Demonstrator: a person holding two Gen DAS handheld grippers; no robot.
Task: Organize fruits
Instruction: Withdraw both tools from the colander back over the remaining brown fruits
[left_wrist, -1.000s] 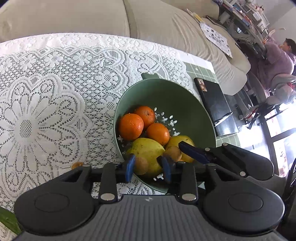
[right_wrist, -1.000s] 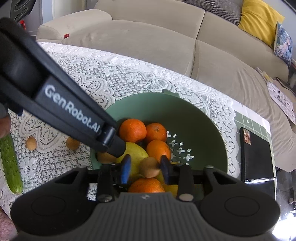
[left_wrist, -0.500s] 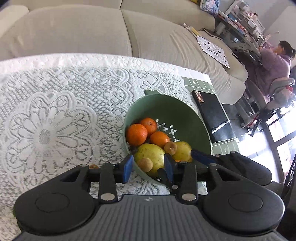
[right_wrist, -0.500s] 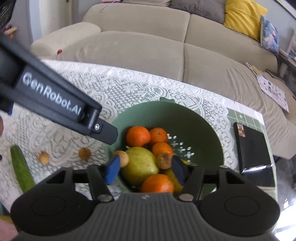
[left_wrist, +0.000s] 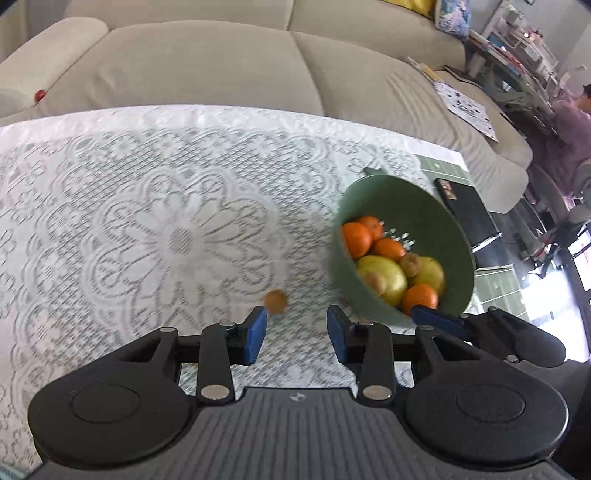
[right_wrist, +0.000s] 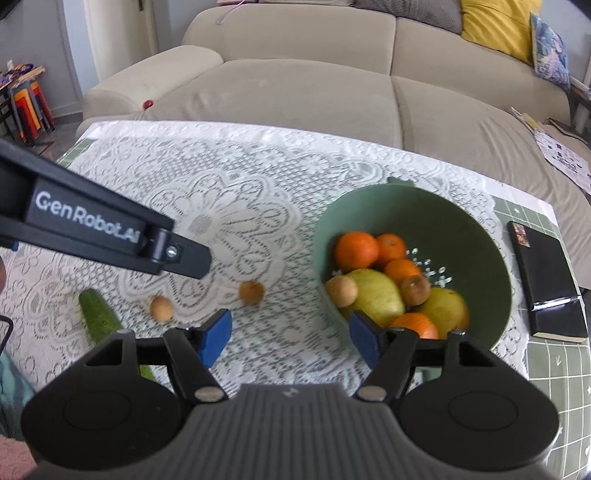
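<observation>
The green bowl stands on the lace cloth and holds oranges, two yellow-green pears and two small brown fruits. On the cloth left of the bowl lie two more small brown fruits; the nearer one sits just beyond my left gripper, which is open and empty. My right gripper hovers at the bowl's near left rim. Its jaws are opening and nothing is between them.
A cucumber lies at the cloth's left. A black notebook rests right of the bowl on the green table. A beige sofa runs behind the table. A person sits at the far right.
Both grippers drew back from over the bowl and shifted left. The right one let go of a small brown fruit, which now lies in the bowl, and its jaws widened.
</observation>
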